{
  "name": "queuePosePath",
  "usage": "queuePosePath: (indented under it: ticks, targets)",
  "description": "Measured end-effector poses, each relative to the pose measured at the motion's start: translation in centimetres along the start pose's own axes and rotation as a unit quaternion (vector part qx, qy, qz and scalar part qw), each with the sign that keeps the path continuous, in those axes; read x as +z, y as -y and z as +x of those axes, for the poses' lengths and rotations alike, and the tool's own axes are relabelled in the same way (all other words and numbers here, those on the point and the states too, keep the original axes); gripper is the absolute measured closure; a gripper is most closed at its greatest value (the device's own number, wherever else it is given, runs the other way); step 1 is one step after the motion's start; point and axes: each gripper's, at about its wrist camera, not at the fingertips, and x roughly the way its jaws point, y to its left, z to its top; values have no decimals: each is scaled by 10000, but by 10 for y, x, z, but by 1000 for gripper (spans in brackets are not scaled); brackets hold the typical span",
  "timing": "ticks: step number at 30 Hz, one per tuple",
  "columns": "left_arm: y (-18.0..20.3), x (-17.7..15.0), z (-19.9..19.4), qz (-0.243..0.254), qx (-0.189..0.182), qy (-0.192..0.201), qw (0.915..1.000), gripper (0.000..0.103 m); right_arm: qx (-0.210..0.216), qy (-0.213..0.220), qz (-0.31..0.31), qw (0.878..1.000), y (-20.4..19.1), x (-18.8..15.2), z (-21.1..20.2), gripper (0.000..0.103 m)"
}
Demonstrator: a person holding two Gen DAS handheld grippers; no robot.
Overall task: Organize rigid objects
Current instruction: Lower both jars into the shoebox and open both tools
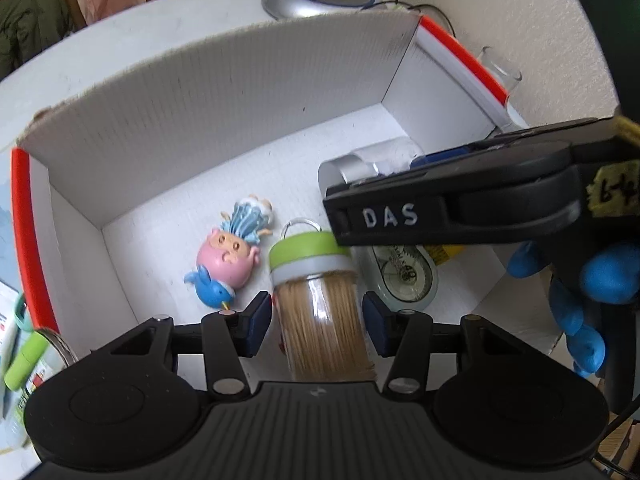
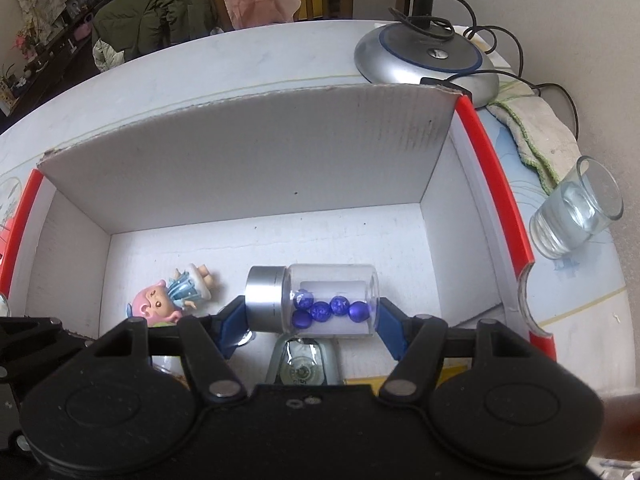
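A: Left tongs (image 1: 317, 312): blue pads either side of the clear plastic toothpick jar with green-and-white lid (image 1: 320, 300). Jar sits between them, lid pointing away, over the box floor. Small gap visible at each pad, so apart, not clamped.

B: Right tongs (image 2: 312, 318)?

A: Blue pads at both ends of the clear glass vial with silver screw cap (image 2: 316, 300), which lies sideways with dark blue beads (image 2: 328, 310) inside. Pads look in contact at cap end and base, so clamped on the vial.

B: Where's all that?

A: Inside the white corrugated cardboard box with red edges (image 2: 248, 152), near its front. On the floor also: pink-faced toy figurine with blue hair (image 1: 232, 252), left of the jar, lying down; a clear oval tape dispenser (image 2: 301, 364) just under the vial.

B: Outside the box?

A: On the white surface (image 2: 200, 68): silver round lamp base (image 2: 428, 56) behind the box, clear drinking glass (image 2: 576, 208) to the right, apart from the box wall.
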Motion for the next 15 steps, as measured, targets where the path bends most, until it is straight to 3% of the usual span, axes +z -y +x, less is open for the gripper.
queuePosePath:
  ticks: [5, 15]
  targets:
    - [2, 0, -3, 35, -30, 51, 10000, 53, -14, 12, 39, 10000, 1, 0, -2, 35]
    - [0, -7, -21, -22, -212, 279, 9994, 48, -30, 227, 56, 9997, 0, -7, -20, 24]
